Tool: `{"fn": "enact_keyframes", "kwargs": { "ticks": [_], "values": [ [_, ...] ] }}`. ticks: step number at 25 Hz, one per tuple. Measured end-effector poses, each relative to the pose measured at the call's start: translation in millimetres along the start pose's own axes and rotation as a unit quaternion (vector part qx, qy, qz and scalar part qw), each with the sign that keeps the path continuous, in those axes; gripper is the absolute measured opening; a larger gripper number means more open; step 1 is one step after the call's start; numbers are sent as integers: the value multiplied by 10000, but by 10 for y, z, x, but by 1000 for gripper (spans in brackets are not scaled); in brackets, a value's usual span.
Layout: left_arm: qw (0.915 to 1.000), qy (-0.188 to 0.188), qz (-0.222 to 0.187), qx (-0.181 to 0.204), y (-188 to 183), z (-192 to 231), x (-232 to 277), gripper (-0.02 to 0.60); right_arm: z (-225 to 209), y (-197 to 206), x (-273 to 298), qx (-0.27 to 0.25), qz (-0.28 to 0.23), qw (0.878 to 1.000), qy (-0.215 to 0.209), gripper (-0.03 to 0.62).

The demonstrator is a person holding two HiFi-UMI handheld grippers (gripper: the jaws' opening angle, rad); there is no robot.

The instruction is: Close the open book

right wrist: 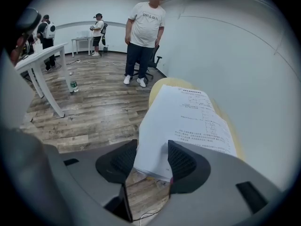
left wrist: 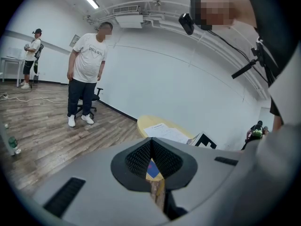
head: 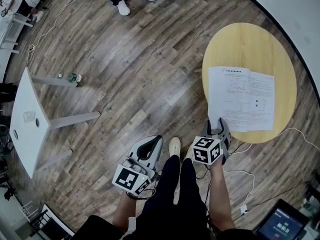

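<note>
Your right claw (head: 217,125) is spread, pads not pinching anything. Your left claw (head: 154,144) is pressed together, empty, low over the wood floor (head: 130,69) and well apart from the work. The round wooden table (head: 250,46) is ahead on your right. The open book (head: 241,99) lies flat on its near half, with the near-left corner past the rim and between your right pads.

Matt paper book (head: 241,98), wood table (head: 245,44) (smooth, satin)
</note>
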State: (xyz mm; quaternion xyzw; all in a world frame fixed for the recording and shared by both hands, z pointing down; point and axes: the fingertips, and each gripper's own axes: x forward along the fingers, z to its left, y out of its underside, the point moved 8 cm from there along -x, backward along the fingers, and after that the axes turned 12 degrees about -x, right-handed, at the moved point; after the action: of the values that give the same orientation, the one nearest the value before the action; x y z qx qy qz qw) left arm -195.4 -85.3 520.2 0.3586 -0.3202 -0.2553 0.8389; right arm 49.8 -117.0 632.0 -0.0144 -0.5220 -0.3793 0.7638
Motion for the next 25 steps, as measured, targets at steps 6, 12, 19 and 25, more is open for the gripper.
{"fn": "enact_keyframes", "kwargs": {
  "ticks": [6, 12, 19, 25],
  "values": [
    [10000, -19, -34, -2, -8, -15, -29, -2, -13, -5, -17, 49, 48, 10000, -3, 193],
    [10000, -50, -57, -9, -3, -24, -41, -2, -24, -9, -38, 283, 89, 9996, 0, 159],
    [10000, -65, -57, -12, 16, -34, -40, -2, -44, -9, -53, 531, 73, 9985, -82, 117],
    [10000, -60, -75, 9, -10, -37, -52, -2, -49, -39, -100, 527, 51, 9986, -70, 53]
  ]
}}
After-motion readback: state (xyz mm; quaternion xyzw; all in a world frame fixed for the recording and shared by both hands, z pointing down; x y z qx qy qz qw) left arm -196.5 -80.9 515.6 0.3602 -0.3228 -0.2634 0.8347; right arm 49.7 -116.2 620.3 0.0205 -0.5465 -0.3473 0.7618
